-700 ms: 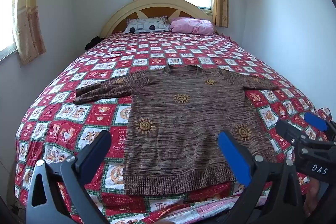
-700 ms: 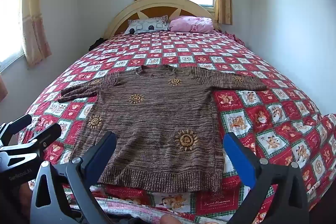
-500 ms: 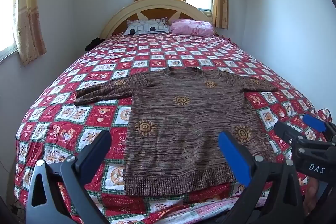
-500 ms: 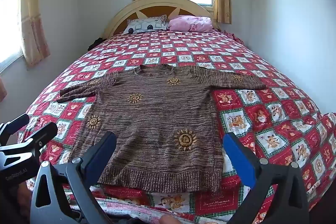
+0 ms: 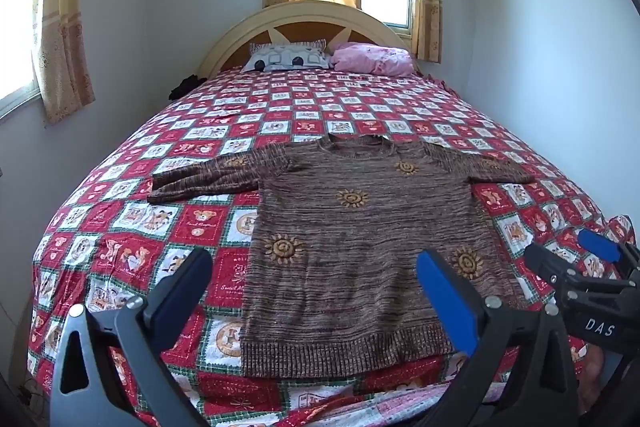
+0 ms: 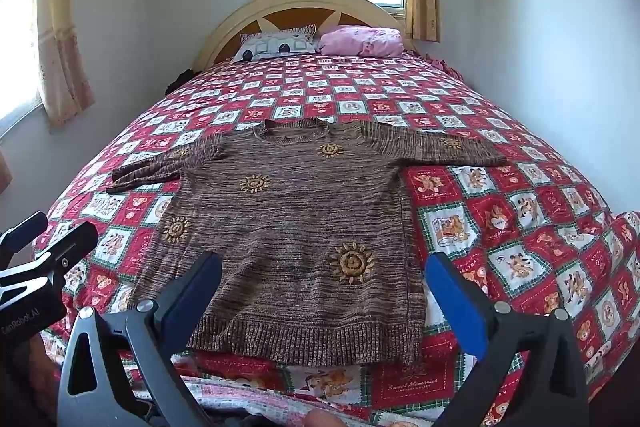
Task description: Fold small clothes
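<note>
A brown knitted sweater [image 5: 360, 239] with yellow sun motifs lies flat on the bed, front up, both sleeves spread out and the hem nearest me. My left gripper [image 5: 314, 263] hovers open above the hem's left half with nothing between its fingers. Over the hem's right half my right gripper [image 6: 324, 265] is open and empty too, with the sweater [image 6: 296, 227] stretching away beyond it. Each gripper shows in the other's view: the right gripper [image 5: 568, 253] at the right edge, the left gripper [image 6: 56, 231] at the left edge.
A red and white patchwork quilt [image 5: 280, 107] covers the bed. A grey patterned pillow [image 5: 286, 57] and a pink pillow [image 5: 372, 59] lie against the arched headboard [image 5: 304, 13]. A dark bundle [image 5: 186, 85] sits at the bed's far left edge. Walls close in on both sides.
Both grippers have drifted only slightly and stay open. The sweater lies as it did.
</note>
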`<action>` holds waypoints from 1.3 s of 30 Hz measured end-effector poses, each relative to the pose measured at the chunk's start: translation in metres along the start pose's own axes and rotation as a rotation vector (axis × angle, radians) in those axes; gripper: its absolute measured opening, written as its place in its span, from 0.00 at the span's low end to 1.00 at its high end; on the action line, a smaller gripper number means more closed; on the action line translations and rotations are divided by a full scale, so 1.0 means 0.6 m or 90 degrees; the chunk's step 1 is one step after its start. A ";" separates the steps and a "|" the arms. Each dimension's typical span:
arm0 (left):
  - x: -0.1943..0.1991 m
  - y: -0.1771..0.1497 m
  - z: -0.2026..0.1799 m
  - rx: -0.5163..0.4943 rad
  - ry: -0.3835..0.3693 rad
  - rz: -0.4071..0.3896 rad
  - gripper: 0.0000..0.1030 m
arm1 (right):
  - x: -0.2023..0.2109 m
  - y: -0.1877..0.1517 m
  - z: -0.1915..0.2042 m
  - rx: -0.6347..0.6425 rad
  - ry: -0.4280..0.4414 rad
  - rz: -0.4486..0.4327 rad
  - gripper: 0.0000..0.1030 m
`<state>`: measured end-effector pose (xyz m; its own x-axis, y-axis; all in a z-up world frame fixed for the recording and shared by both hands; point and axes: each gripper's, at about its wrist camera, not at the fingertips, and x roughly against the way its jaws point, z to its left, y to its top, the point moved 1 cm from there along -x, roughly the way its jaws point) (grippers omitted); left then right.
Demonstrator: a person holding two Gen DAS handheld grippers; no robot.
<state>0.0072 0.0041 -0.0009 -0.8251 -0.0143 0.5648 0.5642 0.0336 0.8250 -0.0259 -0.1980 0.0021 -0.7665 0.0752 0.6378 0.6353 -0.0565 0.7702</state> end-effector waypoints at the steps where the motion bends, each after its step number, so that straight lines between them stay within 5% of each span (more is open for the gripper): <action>1: -0.001 0.000 0.000 0.001 0.000 0.000 1.00 | 0.000 0.000 -0.001 0.001 0.001 0.000 0.99; 39: -0.001 0.001 0.005 0.008 0.009 -0.016 1.00 | -0.010 -0.001 -0.004 -0.004 -0.009 0.007 0.99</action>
<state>0.0080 0.0068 -0.0010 -0.8388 -0.0291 0.5437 0.5423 0.0450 0.8390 -0.0221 -0.2009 -0.0023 -0.7582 0.0884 0.6460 0.6429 -0.0637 0.7633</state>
